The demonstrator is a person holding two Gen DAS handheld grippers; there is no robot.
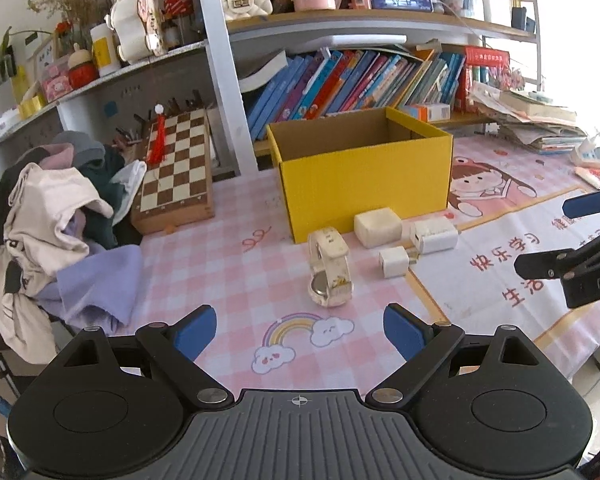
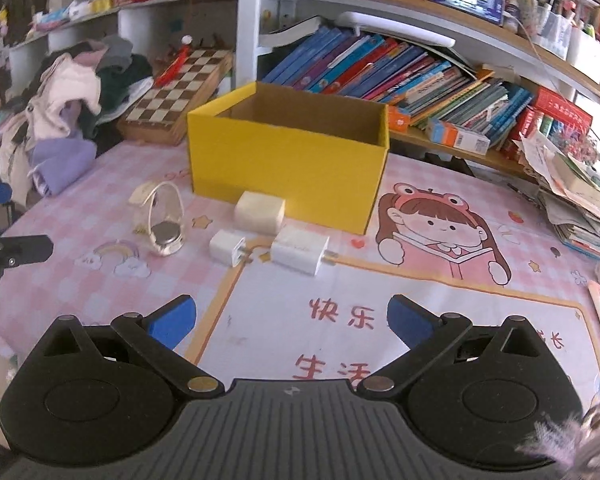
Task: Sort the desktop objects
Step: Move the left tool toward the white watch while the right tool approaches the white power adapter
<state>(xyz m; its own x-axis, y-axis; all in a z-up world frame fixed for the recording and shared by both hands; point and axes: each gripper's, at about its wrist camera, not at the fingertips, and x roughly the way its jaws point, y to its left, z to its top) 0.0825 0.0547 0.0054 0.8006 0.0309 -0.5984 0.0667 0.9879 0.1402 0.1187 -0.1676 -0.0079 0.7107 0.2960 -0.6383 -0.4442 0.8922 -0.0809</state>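
An open yellow cardboard box [image 1: 362, 176] [image 2: 288, 160] stands on the pink mat. In front of it lie a cream watch [image 1: 330, 266] [image 2: 162, 220], a cream block [image 1: 378, 226] [image 2: 260, 210], a small white charger [image 1: 394, 262] [image 2: 228, 247] and a larger white charger [image 1: 434, 235] [image 2: 300, 250]. My left gripper [image 1: 300, 332] is open and empty, just short of the watch. My right gripper [image 2: 292, 320] is open and empty, short of the chargers. The right gripper also shows at the right edge of the left wrist view [image 1: 572, 240].
A chessboard case [image 1: 176, 172] [image 2: 180, 92] leans at the back left beside a pile of clothes [image 1: 52, 220] [image 2: 64, 120]. Shelves of books [image 1: 352, 80] [image 2: 400, 76] rise behind the box. Stacked papers [image 1: 540, 120] [image 2: 580, 200] sit at the right.
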